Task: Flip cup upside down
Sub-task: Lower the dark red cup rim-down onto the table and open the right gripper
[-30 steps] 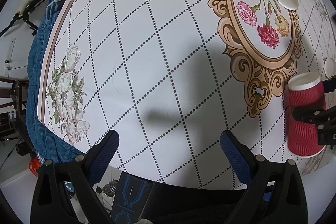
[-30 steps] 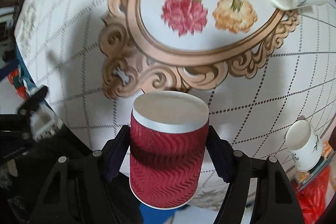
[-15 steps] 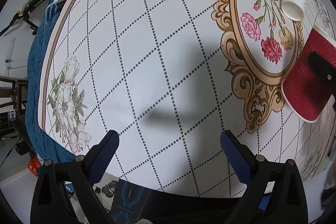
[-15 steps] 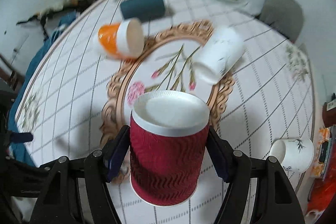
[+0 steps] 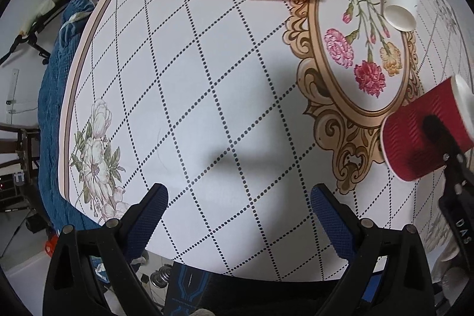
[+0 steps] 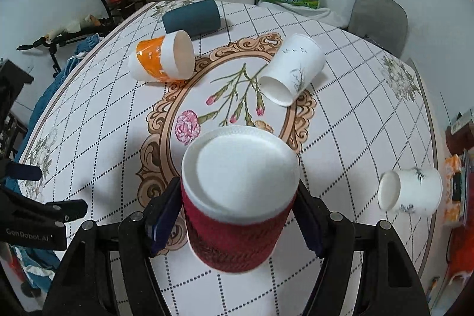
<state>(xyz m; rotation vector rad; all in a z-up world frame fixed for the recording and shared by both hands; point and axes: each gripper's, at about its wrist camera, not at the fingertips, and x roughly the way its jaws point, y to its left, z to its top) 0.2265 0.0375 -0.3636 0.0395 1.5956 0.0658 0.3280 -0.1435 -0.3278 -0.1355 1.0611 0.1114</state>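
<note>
My right gripper (image 6: 238, 215) is shut on a red ribbed paper cup (image 6: 237, 230) and holds it above the table, tilted, its white flat end toward the camera. In the left wrist view the red cup (image 5: 423, 138) hangs at the right edge, lying almost sideways in the air with one black finger across it. My left gripper (image 5: 238, 212) is open and empty, low over the near part of the table.
On the patterned tablecloth (image 6: 355, 108) several cups lie on their sides: an orange-and-white one (image 6: 161, 59), a dark teal one (image 6: 192, 17), a white one (image 6: 291, 68) and a small white one (image 6: 410, 191) near the right edge. Chairs and a box stand behind the table.
My right gripper has lifted the red cup off the table and rotated it, from upside-down by the edge to tilted in the air. The left gripper has stayed open, nearly still.
</note>
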